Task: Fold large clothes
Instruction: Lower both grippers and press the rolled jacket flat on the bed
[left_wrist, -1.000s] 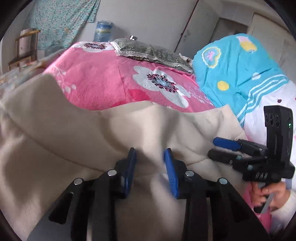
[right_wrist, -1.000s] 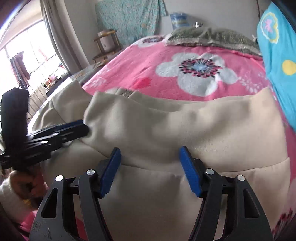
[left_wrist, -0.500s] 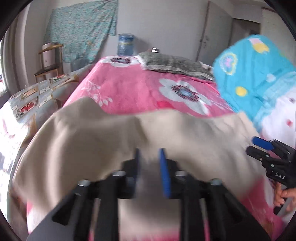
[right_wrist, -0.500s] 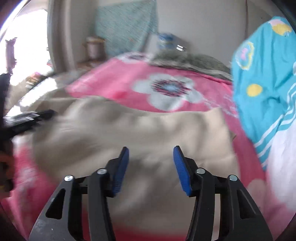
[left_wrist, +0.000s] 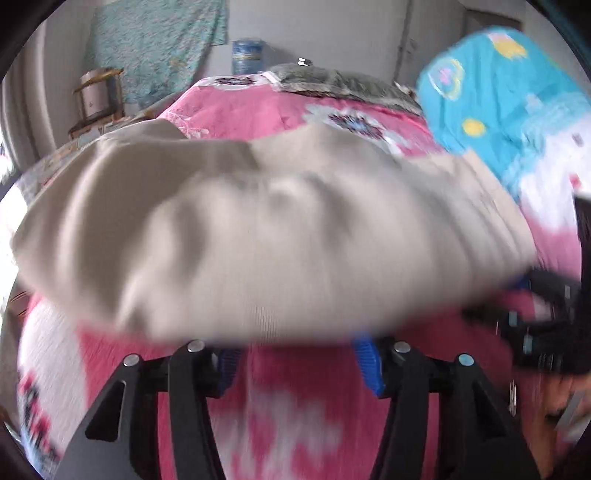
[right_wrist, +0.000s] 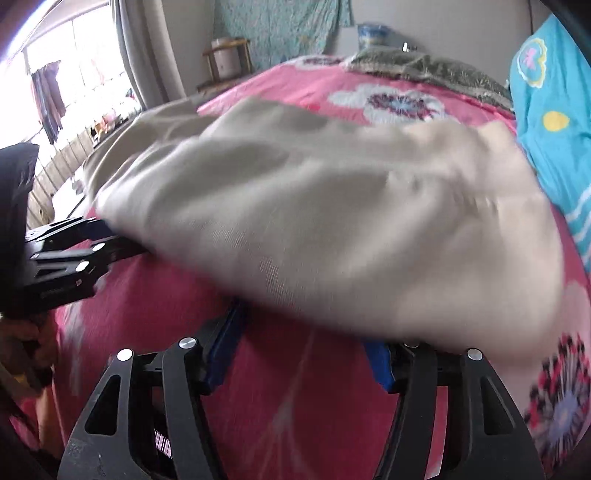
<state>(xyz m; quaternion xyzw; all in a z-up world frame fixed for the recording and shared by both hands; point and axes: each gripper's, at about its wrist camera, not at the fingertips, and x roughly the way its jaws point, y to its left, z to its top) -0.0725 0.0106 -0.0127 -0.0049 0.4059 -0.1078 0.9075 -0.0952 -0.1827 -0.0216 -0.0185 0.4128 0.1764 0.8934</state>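
A large beige garment lies bunched and folded over on the pink flowered bedspread, blurred by motion. My left gripper sits at its near edge. Its jaws are opening, and only bedspread shows between the blue pads. In the right wrist view the same garment fills the middle. My right gripper is at its near hem, jaws opening, with the cloth's edge draped over the fingertips but not pinched. Each gripper shows in the other's view, the right gripper and the left gripper.
A turquoise blanket is heaped on the right of the bed. A grey pillow lies at the head. A water jug and a wooden stand are by the far wall. A bright window is on the left.
Both grippers have drawn back toward the near side of the bed and their jaws have widened. The left one has let go of the cloth, and the garment now lies ahead of both.
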